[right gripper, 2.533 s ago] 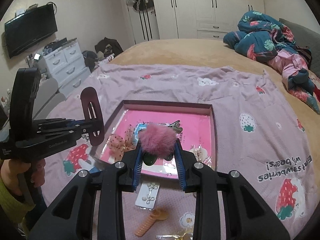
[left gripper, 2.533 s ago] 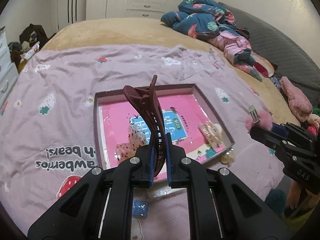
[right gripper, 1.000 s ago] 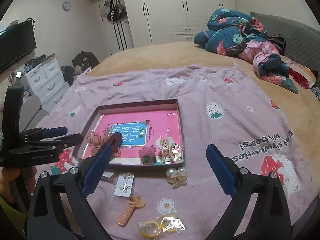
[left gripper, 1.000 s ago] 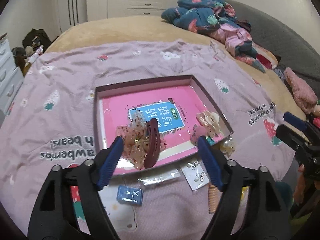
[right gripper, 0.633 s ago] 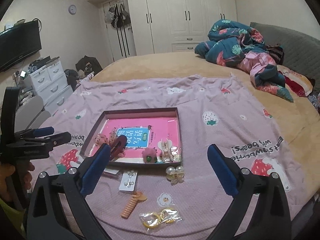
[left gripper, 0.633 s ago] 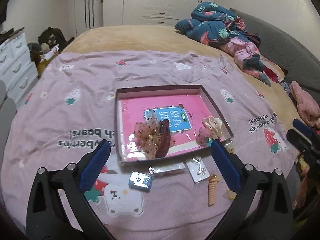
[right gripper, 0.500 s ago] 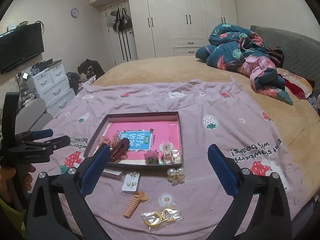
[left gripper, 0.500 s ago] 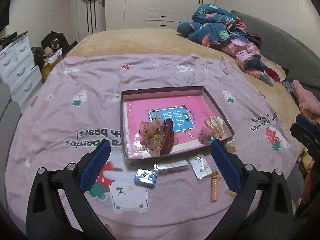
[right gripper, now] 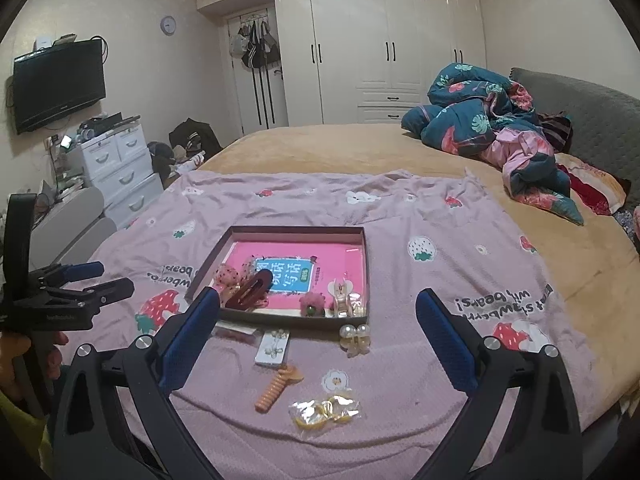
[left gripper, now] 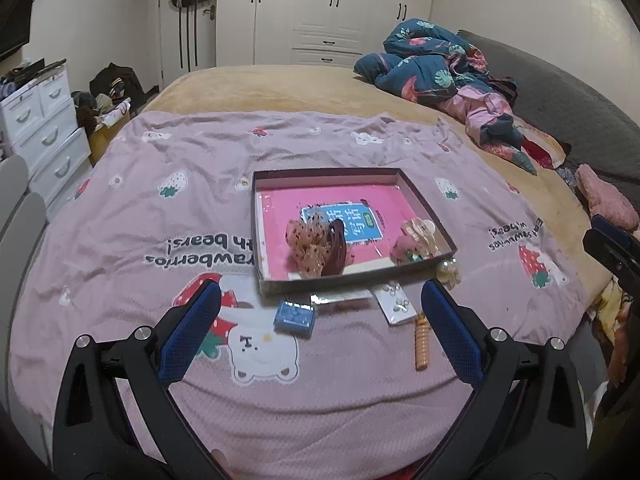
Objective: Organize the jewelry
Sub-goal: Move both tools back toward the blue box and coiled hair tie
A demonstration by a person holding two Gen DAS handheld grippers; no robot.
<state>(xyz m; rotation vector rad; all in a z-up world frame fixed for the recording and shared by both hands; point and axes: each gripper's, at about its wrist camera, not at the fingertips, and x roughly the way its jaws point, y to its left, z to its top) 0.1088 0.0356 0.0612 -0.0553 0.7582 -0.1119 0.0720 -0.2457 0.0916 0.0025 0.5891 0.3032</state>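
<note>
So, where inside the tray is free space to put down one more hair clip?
The far half of the tray, around the blue label, is bare. The near edge is crowded: mesh bow and dark red clip at the near left, beige claw clip and pink pompom at the near right.

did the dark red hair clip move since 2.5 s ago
Yes. The dark red hair clip went from the left gripper down into the box, beside the dotted bow.
</note>
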